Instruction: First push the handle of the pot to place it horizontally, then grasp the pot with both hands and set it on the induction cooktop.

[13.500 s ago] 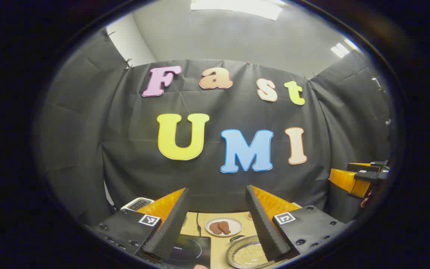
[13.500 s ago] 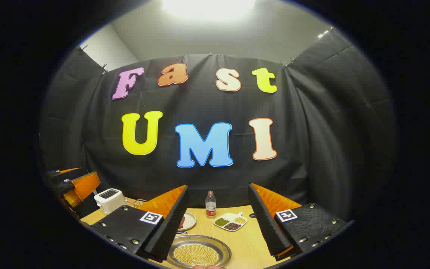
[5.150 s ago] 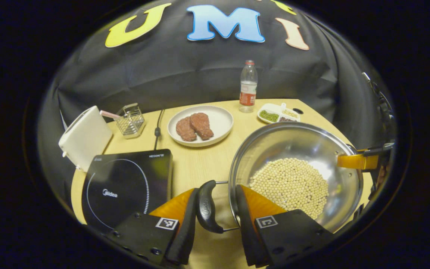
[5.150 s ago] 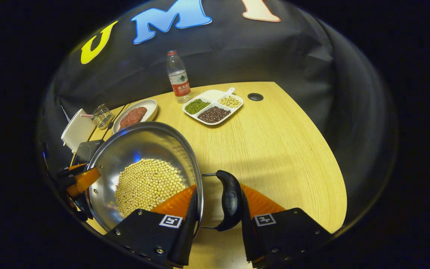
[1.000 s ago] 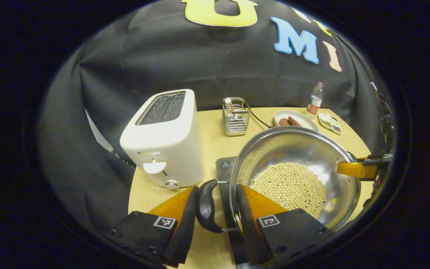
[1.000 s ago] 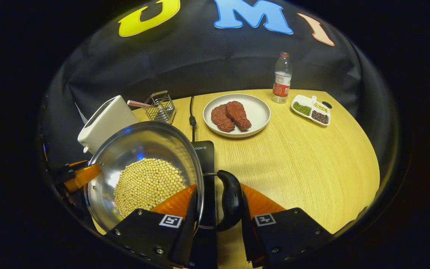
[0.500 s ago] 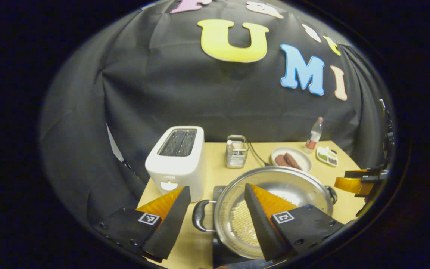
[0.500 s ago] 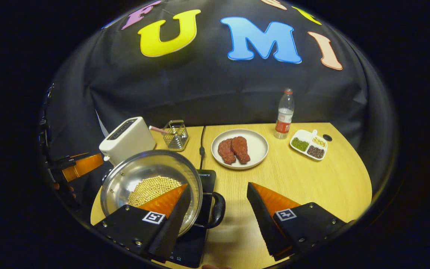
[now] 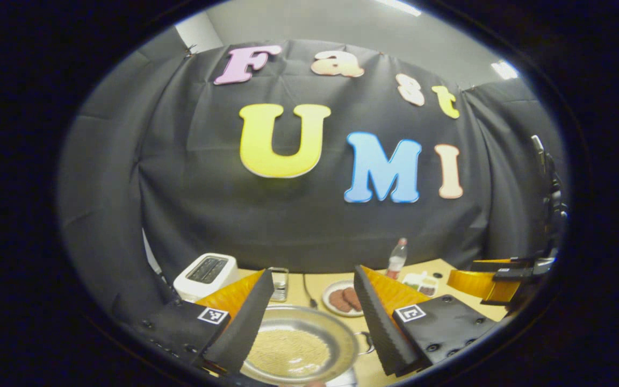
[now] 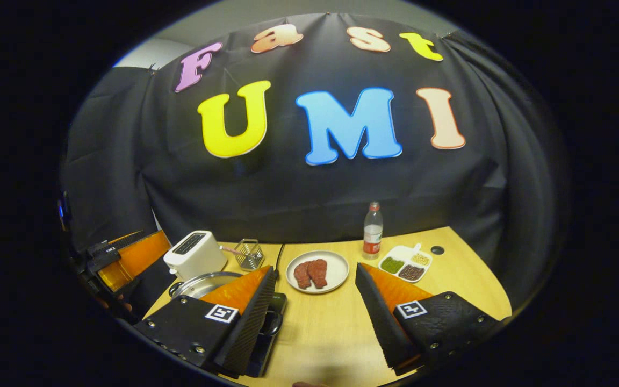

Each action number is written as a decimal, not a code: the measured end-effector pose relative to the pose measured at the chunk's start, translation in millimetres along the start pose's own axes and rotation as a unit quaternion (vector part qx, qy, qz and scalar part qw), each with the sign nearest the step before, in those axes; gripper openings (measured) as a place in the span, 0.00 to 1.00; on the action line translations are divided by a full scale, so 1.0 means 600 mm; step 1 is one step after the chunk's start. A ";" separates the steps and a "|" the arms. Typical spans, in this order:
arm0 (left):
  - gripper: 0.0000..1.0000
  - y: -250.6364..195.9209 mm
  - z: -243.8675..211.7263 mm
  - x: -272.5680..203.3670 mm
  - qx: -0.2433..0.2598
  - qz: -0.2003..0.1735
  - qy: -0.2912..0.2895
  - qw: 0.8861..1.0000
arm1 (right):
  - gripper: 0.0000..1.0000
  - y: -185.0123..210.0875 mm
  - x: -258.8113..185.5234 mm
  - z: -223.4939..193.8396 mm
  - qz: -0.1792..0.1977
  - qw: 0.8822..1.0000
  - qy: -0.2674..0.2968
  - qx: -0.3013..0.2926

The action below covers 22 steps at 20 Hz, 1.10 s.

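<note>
Both grippers have let go and pulled up and back from the pot [image 9: 301,344], which sits on the induction cooktop [image 10: 266,328] beside the toaster [image 10: 194,253]. The left gripper [image 9: 309,317] and right gripper [image 10: 315,317] hang with jaws wide apart. The task looks done; only withdrawal remains. The cooktop is mostly hidden.

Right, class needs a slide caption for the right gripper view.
Open right gripper above the table; pot sits on the induction cooktop.

I'm seeing black cloth walls [image 10: 299,193] wrapping a wooden tabletop [image 10: 465,274] ahead of the tool, ceiling lights [image 9: 503,69] glowing overhead.
</note>
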<state>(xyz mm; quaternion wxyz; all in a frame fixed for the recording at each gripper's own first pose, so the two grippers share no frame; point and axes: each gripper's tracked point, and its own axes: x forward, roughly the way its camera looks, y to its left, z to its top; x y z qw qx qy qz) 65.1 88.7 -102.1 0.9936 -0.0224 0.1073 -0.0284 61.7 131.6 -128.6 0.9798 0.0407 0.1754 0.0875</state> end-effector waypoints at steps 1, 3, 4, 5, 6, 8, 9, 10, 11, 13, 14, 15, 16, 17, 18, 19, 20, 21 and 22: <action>0.99 -0.031 0.017 -0.004 -0.001 -0.006 -0.007 1.000 | 0.91 -0.023 -0.015 0.018 -0.007 1.000 -0.013 -0.002; 0.99 -0.072 0.039 -0.014 -0.001 0.001 -0.021 1.000 | 0.92 -0.058 -0.043 0.043 -0.014 1.000 -0.026 -0.004; 0.97 -0.094 0.049 -0.021 -0.004 0.000 -0.027 1.000 | 0.91 -0.075 -0.055 0.055 -0.016 0.999 -0.033 -0.004; 0.97 -0.117 0.060 -0.026 -0.007 -0.002 -0.032 0.999 | 0.91 -0.094 -0.065 0.067 -0.019 0.999 -0.041 -0.005; 0.94 -0.133 0.069 -0.031 -0.007 -0.001 -0.038 0.999 | 0.91 -0.112 -0.075 0.080 -0.022 0.999 -0.048 -0.006; 0.94 -0.167 0.081 -0.038 -0.005 -0.002 -0.048 0.999 | 0.91 -0.144 -0.096 0.102 -0.027 0.998 -0.062 -0.008; 0.94 -0.182 0.090 -0.045 -0.004 -0.003 -0.053 0.999 | 0.91 -0.154 -0.106 0.108 -0.027 0.997 -0.068 -0.005; 0.99 -0.194 0.098 -0.050 0.000 -0.004 -0.061 0.998 | 0.91 -0.165 -0.115 0.117 -0.028 0.997 -0.075 -0.002; 0.99 -0.207 0.105 -0.054 0.004 -0.006 -0.064 0.998 | 0.91 -0.176 -0.121 0.123 -0.028 0.996 -0.081 0.001; 0.97 -0.219 0.112 -0.066 0.014 0.001 -0.068 0.998 | 0.92 -0.190 -0.135 0.128 -0.026 0.996 -0.089 0.001; 0.94 -0.225 0.109 -0.071 0.016 0.005 -0.067 0.998 | 0.91 -0.194 -0.141 0.130 -0.023 0.996 -0.091 0.001; 0.94 -0.231 0.108 -0.077 0.016 0.010 -0.068 0.997 | 0.91 -0.200 -0.146 0.130 -0.022 0.995 -0.094 0.002; 0.99 -0.236 0.106 -0.080 0.016 0.013 -0.070 0.997 | 0.91 -0.206 -0.148 0.130 -0.021 0.995 -0.094 0.003; 0.96 -0.242 0.103 -0.082 0.017 0.015 -0.069 0.997 | 0.91 -0.210 -0.151 0.126 -0.017 0.996 -0.092 0.006; 0.96 -0.245 0.100 -0.085 0.018 0.020 -0.066 0.997 | 0.91 -0.212 -0.150 0.122 -0.013 0.996 -0.088 0.010; 0.96 -0.248 0.096 -0.087 0.018 0.024 -0.064 0.997 | 0.91 -0.213 -0.148 0.119 -0.007 0.996 -0.086 0.014; 0.96 -0.252 0.093 -0.085 0.017 0.027 -0.063 0.998 | 0.91 -0.212 -0.143 0.117 0.001 0.996 -0.084 0.015; 0.94 -0.257 0.092 -0.083 0.016 0.029 -0.060 0.998 | 0.91 -0.213 -0.143 0.113 0.007 0.996 -0.083 0.013; 0.97 -0.260 0.095 -0.081 0.017 0.033 -0.061 0.997 | 0.92 -0.214 -0.141 0.115 0.013 0.996 -0.082 0.013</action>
